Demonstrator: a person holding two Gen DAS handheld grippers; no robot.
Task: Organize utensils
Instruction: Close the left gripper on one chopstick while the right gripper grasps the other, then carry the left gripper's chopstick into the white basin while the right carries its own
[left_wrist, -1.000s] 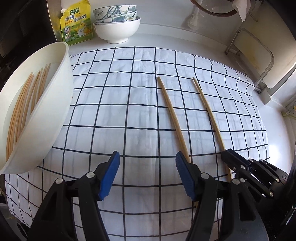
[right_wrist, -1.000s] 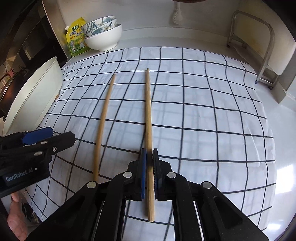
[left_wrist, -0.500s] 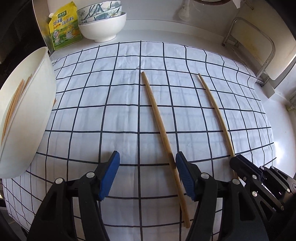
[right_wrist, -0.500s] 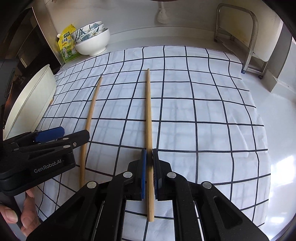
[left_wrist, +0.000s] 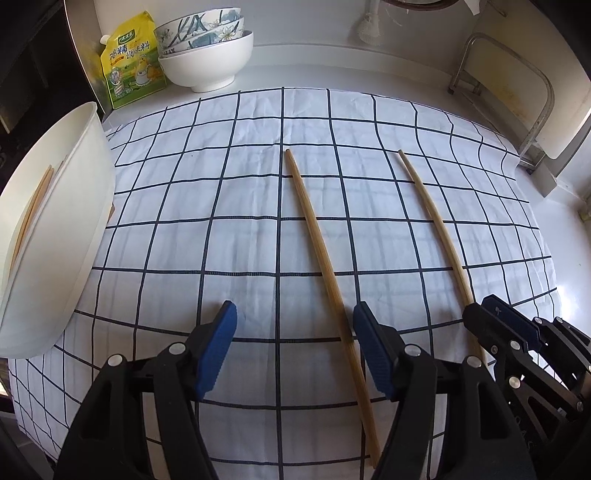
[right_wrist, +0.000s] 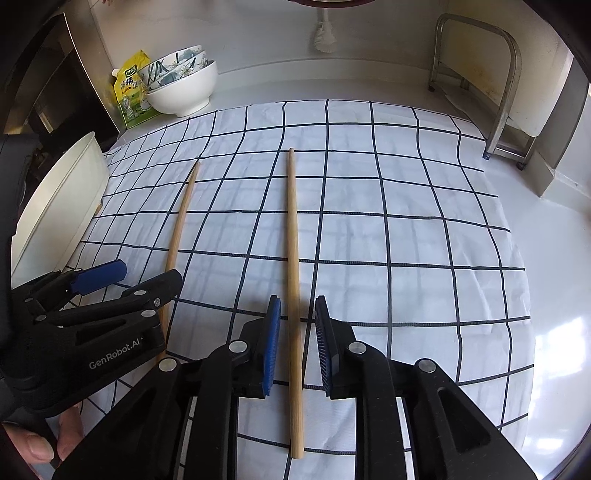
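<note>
Two long wooden chopsticks lie apart on a white checked cloth. The left chopstick passes just inside the right finger of my open left gripper; it also shows in the right wrist view. The right chopstick lies on the cloth between the pads of my right gripper, which is open a little and not touching it; it also shows in the left wrist view. A white bowl at the left holds several chopsticks.
Stacked bowls and a yellow-green pouch stand at the back left. A metal rack stands at the back right. The white counter runs beyond the cloth's right edge.
My right gripper has opened and let go of the right chopstick, which now lies on the cloth. My left gripper has shifted right, so the left chopstick sits inside its right finger.
</note>
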